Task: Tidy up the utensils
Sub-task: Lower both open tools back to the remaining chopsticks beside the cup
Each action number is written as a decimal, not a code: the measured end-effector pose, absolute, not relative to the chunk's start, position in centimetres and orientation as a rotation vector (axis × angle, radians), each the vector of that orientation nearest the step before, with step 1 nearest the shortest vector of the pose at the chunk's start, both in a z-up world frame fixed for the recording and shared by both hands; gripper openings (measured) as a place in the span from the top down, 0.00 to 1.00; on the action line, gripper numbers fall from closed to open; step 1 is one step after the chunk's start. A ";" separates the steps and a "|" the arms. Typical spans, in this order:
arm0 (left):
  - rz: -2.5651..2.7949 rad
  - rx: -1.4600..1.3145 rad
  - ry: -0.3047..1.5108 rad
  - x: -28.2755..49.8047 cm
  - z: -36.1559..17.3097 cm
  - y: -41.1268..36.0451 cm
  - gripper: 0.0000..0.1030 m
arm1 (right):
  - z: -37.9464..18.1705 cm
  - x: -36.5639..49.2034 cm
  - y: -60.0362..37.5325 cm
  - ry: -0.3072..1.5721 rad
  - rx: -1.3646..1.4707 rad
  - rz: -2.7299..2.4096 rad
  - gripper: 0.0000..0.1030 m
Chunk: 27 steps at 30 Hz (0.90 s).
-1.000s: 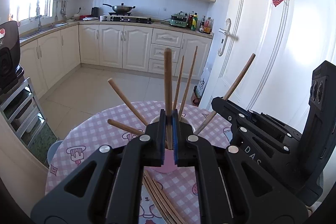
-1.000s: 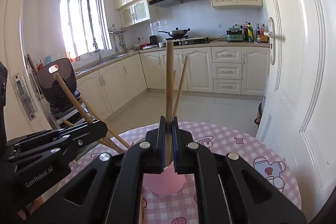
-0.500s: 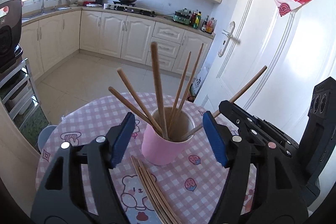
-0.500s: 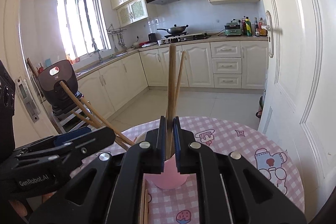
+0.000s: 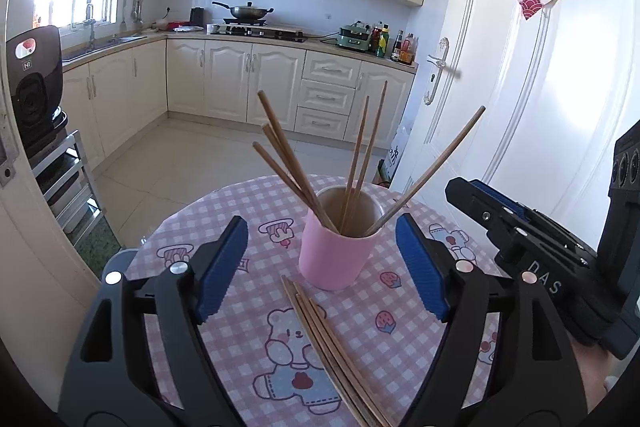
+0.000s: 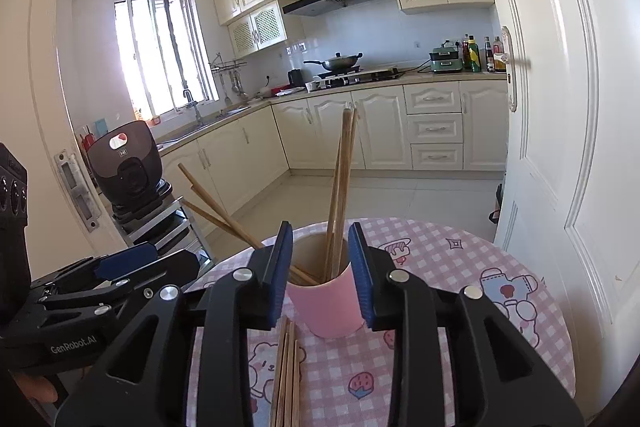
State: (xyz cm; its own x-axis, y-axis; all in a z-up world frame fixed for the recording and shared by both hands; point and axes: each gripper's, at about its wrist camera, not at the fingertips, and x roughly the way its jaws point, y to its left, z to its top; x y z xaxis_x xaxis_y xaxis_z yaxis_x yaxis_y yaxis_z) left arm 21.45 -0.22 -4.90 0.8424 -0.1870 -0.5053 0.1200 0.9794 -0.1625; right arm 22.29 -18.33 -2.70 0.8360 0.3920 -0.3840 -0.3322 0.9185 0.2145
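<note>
A pink cup [image 5: 335,253] [image 6: 326,301] stands on the round table with the pink checked cloth [image 5: 224,307] [image 6: 460,307]. Several wooden chopsticks [image 5: 288,163] [image 6: 343,187] lean out of it. More loose chopsticks [image 5: 332,343] [image 6: 286,375] lie flat on the cloth in front of the cup. My left gripper [image 5: 322,269] hangs short of the cup, its jaws opening wide, nothing between them. My right gripper [image 6: 320,273] is nearer the cup, its jaws opening, the pads free of any chopstick. Each gripper shows at the side of the other view.
The table edge drops to a tiled kitchen floor [image 5: 168,155]. A white door [image 5: 520,107] stands close on the right. A dark appliance on a metal rack [image 5: 34,95] stands left of the table. Cabinets and a stove [image 5: 248,23] line the far wall.
Both grippers held an upright chopstick over the cup a second ago. The left let go first and pulled back; the right let go just now. Both chopsticks now lean in the cup.
</note>
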 end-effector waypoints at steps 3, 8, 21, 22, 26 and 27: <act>-0.146 -0.116 0.549 20.0 -5.5 0.2 0.22 | -3.3 21.1 -18.0 0.454 0.127 0.397 0.65; -0.119 -0.093 0.614 18.8 -7.4 0.8 0.20 | -5.8 20.1 -17.0 0.558 0.095 0.434 0.56; -0.077 -0.128 0.851 16.6 -15.4 3.0 0.20 | -15.0 19.5 -13.4 0.866 -0.086 0.432 0.50; -0.069 -0.125 0.855 16.4 -15.8 3.0 0.20 | -15.4 19.5 -13.2 0.872 -0.099 0.424 0.50; -0.059 -0.121 0.875 16.2 -16.8 3.2 0.20 | -16.4 19.7 -12.9 0.894 -0.145 0.397 0.50; -0.059 -0.130 0.878 16.2 -16.9 3.4 0.20 | -16.6 19.7 -13.0 0.903 -0.144 0.401 0.50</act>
State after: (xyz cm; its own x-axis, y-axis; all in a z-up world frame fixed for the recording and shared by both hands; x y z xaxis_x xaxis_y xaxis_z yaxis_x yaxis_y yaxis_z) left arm 16.22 3.36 -16.90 0.6374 -0.1045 -0.7634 -0.0019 0.9905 -0.1372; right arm 19.68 -12.95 -16.62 0.5512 0.2775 -0.7869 -0.3973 0.9166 0.0450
